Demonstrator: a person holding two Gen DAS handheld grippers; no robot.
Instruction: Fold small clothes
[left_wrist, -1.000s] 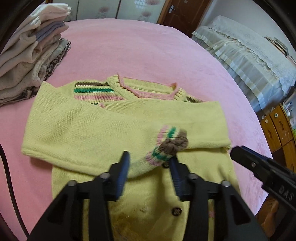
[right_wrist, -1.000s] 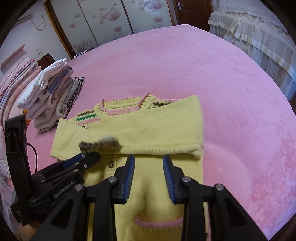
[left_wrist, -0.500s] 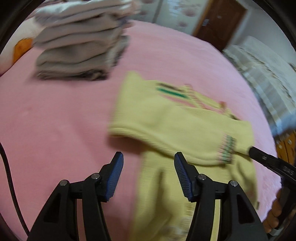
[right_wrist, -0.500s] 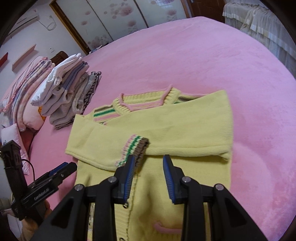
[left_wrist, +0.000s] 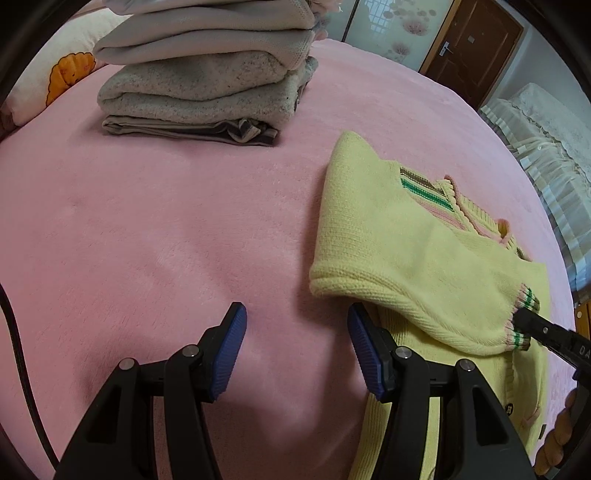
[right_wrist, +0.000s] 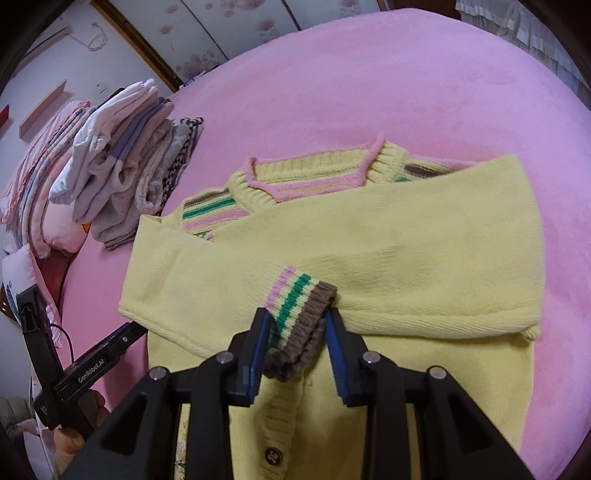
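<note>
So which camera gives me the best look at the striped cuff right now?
The right wrist view: the striped cuff sits centred, sharp, between the right gripper fingers. The left wrist view shows it only small, at the frame's right edge, partly behind that gripper's finger.

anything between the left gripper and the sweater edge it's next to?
Nothing visible. The left gripper is open over bare pink blanket, with the yellow sweater just beside its right finger. The right gripper has been closing on the striped cuff.
</note>
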